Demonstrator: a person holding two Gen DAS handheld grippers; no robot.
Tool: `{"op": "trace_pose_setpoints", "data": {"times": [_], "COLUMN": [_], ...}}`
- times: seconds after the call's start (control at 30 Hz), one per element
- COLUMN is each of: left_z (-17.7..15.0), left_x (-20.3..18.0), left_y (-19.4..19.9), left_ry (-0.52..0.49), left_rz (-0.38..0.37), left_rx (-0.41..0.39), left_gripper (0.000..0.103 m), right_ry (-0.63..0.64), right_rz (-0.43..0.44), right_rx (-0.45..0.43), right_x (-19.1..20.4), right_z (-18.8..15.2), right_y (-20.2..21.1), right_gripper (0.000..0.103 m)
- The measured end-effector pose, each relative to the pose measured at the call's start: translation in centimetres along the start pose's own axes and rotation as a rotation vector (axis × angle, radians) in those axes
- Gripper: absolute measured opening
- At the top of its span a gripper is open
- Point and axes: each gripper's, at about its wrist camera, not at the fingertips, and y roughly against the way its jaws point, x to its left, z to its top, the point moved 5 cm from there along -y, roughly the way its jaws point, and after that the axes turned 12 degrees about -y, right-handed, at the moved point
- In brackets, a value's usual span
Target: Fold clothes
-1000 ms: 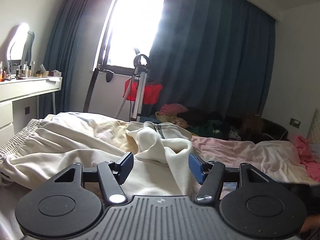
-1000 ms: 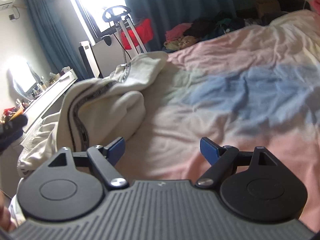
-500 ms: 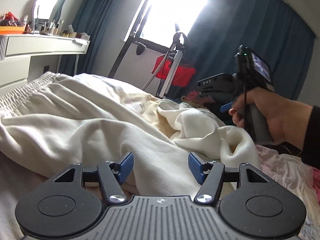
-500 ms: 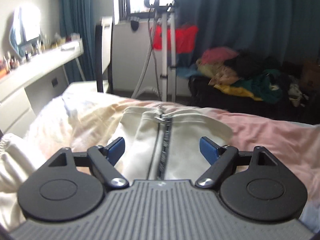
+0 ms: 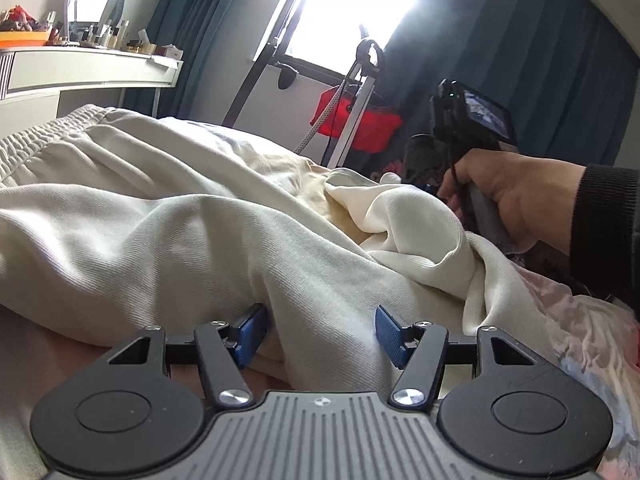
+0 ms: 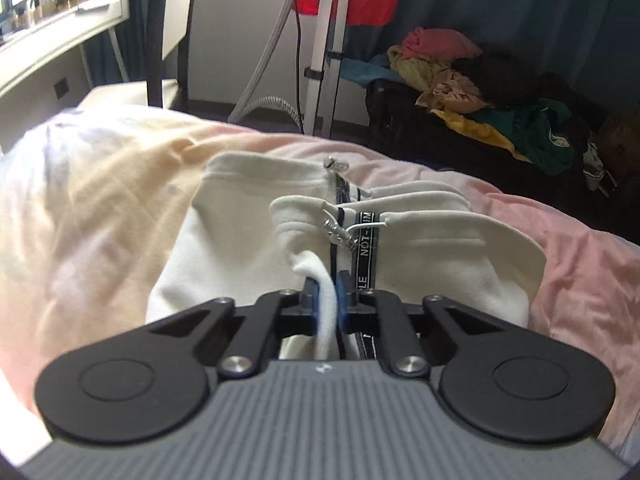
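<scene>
A cream zip-up garment (image 6: pixel 420 248) is spread in loose heaps over the pink bedcover (image 6: pixel 580 248), reaching from directly under the right gripper (image 6: pixel 329 298) back toward the left gripper (image 5: pixel 318 330); the right gripper's jaws have just been closing and are now clamped on a thin fold of the cream cloth beside the zipper (image 6: pixel 340 232), with the printed tape running just to the right of the pads; the left gripper's jaws stand apart, a thick ridge of the same fabric lying between them, though no pad can be seen pressing on it; beyond that ridge the person's right hand (image 5: pixel 508 196) is seen on its handle. The fabric is judged to be soft, fairly thick fleece, limp and light to moderate in weight, likely to sag and drag rather than hold a line; nothing fragile is involved except the metal zip pull; a hold at hems, corners or the zip edge is judged best, since single layers are gripped there and bunching is avoided; the pinch near the zipper seems sound, provided only one layer is caught.
</scene>
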Motion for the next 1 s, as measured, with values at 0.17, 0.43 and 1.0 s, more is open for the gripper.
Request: {"op": "trace_pose_setpoints", "data": {"times": [0.17, 0.43, 1.0], "left_z": [0.1, 0.2, -1.9], "left_x": [-0.5, -3.0, -4.1], "left_y": [1.0, 3.2, 5.1], "left_ry": [0.001, -0.075, 0.051], "left_rz": [-0.002, 0.021, -0.074], "left_rx": [-0.004, -0.017, 0.14], "left_gripper": [0.061, 0.061, 0.062], "right_ry": [-0.083, -0.426, -0.895], "right_rz": [-0.023, -0.084, -0.177], "right_rx": [-0.086, -0.251, -0.209], "right_x": [-7.2, -27.4, -50.2], "right_z": [0.4, -2.4, -27.1], "right_y": [6.6, 19.2, 21.0], "right_gripper": [0.006, 0.006, 0.006]}}
